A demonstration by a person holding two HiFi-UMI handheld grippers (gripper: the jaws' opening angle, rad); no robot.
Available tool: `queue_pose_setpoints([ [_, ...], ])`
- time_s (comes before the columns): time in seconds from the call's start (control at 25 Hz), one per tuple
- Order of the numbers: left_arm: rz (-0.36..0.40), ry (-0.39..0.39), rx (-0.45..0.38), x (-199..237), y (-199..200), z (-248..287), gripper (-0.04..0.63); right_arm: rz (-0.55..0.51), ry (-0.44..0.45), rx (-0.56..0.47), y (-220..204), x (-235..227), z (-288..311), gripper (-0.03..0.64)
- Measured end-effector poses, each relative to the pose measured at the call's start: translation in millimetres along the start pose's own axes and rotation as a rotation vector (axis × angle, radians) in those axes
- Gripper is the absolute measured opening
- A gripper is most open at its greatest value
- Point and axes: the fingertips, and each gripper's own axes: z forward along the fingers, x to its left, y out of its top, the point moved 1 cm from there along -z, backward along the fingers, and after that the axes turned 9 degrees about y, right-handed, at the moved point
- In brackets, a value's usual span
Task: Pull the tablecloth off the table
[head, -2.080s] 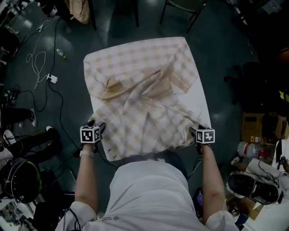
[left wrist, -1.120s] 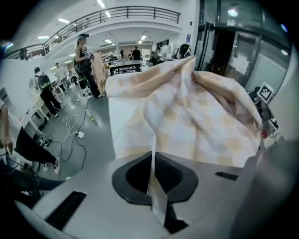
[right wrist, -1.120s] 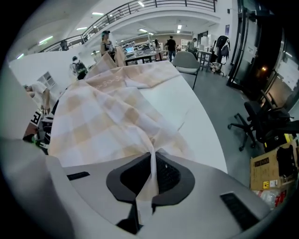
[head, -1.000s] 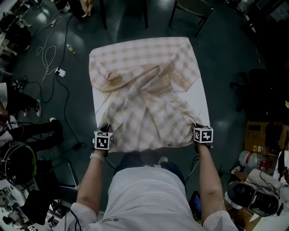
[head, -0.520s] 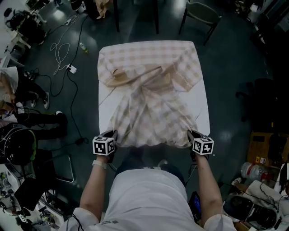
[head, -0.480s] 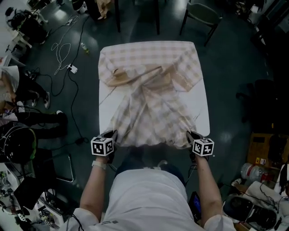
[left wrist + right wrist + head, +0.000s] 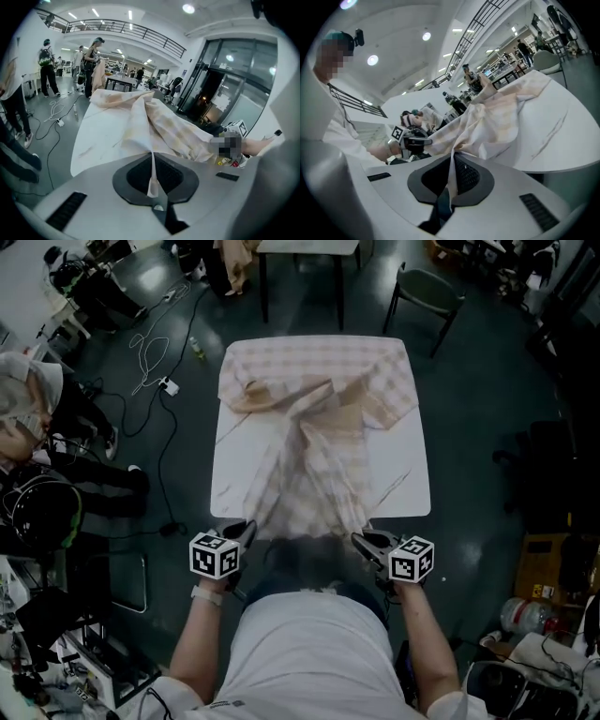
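We seem mid-pull, left gripper (image 7: 246, 529) and right gripper (image 7: 362, 540) each clenched on the near hem of the tablecloth (image 7: 314, 442) bunched down the table (image 7: 412, 474), so next we haul it clear

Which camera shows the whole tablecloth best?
The head view: from above, the whole tablecloth shows, bunched on the table. Each gripper view looks low along its folds, an edge pinched in shut jaws.
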Motion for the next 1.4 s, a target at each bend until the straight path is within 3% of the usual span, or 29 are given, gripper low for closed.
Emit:
queue_pose_setpoints([
  [0.12,-0.012,-0.003,-0.029,-20.5,-9.5,-22.1,0.012,-0.04,0.072,-0.012,0.5,33.7,0.1,0.029],
  [0.32,0.078,0.003,-0.058,-60.0,-26.5,-57.1,0.012,-0.105,0.169,0.009,-4.8,87.0,1.2,0.029],
  [0.56,0.102,-0.07,-0.105,-100.5,-36.2,-97.2,0.012,-0.168,0.287,0.008,-2.2,150.9,8.2,0.029],
  [0.72,0.145,-0.178,-0.153,-138.7,-35.1,-119.2,0.012,-0.191,0.334,-0.003,-4.9,186.5,11.5,0.029],
  [1.0,0.142,-0.459,-0.258,-191.9,-20.6,-168.5,0.012,-0.233,0.382,-0.027,-16.9,237.0,7.2,0.029],
  [1.4,0.275,-0.682,-0.245,-200.5,-35.3,-219.5,0.012,-0.208,0.379,-0.16,-26.8,303.2,23.5,0.028],
])
